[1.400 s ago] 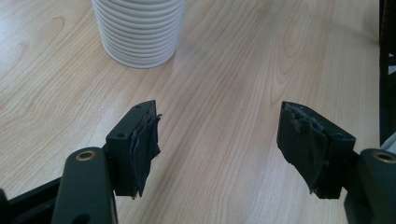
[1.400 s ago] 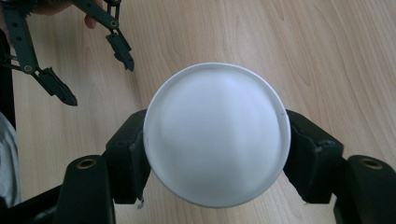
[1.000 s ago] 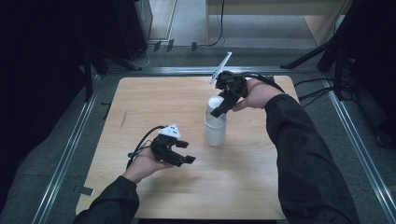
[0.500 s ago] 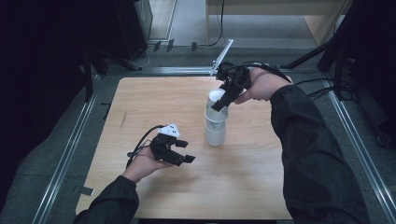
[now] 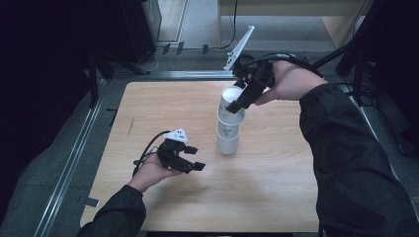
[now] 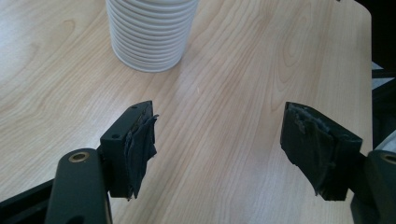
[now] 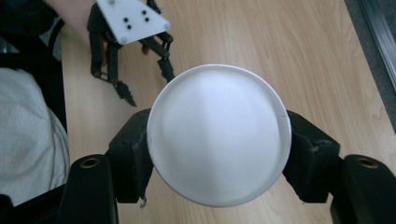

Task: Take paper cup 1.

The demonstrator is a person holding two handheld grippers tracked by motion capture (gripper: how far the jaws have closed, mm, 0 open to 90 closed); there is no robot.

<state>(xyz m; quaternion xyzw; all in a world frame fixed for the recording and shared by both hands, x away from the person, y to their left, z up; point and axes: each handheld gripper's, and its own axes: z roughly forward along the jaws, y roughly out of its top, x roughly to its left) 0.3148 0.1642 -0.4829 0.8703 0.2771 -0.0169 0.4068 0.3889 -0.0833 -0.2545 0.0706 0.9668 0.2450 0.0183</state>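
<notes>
A paper cup (image 5: 231, 101) is clamped at its rim by the right gripper (image 5: 240, 98) above the stack of cups (image 5: 228, 136) mid-table (apparently for separation); the left gripper (image 5: 190, 158), jaws apart, waits nearby.

Matt white ribbed paper cups (image 5: 228, 138) on a smooth pale wood-grain table (image 5: 276, 187); frayed black jaws.

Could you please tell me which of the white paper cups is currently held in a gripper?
The topmost white paper cup, tilted and lifted partly out of the stack of white paper cups, sits clamped in the right gripper; the others stand nested on the wooden table.
</notes>
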